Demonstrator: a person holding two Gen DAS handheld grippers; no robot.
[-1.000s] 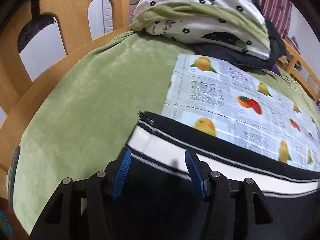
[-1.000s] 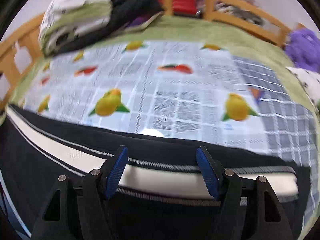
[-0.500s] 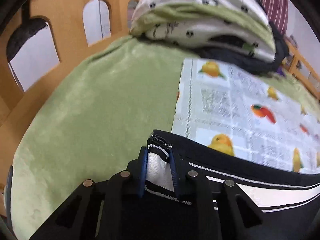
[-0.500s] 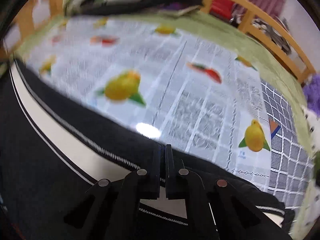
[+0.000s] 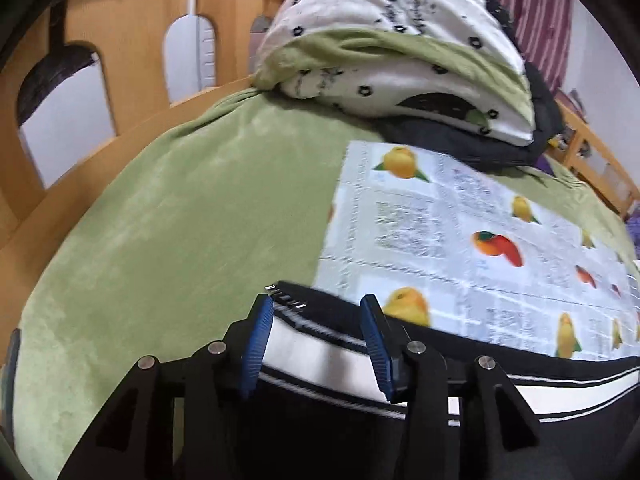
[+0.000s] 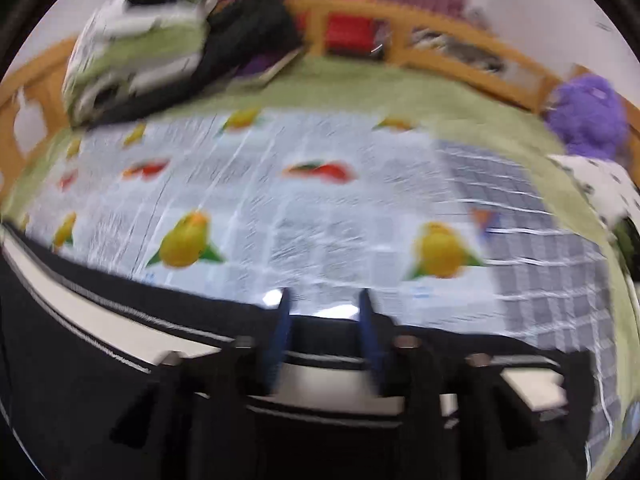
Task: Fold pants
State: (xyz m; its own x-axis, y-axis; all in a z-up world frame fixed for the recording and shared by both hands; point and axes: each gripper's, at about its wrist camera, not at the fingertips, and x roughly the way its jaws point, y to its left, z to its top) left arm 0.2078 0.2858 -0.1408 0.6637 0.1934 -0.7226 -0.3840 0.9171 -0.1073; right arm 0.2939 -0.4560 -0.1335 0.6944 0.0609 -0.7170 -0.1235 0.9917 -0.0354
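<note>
Black pants (image 5: pixel 320 432) with a white side stripe lie flat along the near edge of a fruit-print mat (image 5: pixel 460 240) on the bed. My left gripper (image 5: pixel 316 308) sits over the pants' left end. Its jaws are opening, the striped edge lies between the blue pads, and neither pad presses on it. In the blurred right wrist view the pants (image 6: pixel 80 360) run across the bottom. My right gripper (image 6: pixel 324 300) hangs over their far edge. Its jaws are opening too, and the stripe lies loose between them.
A green blanket (image 5: pixel 180 220) covers the bed under the mat. A folded quilt pile (image 5: pixel 400 60) on dark clothes sits at the head. A wooden bed rail (image 5: pixel 120 40) runs round the bed. A purple plush toy (image 6: pixel 588 112) lies at the far right.
Both grippers pinched the pants' striped edge half a second ago and have let it go; the edge lies flat again. The right gripper has lifted and rolled.
</note>
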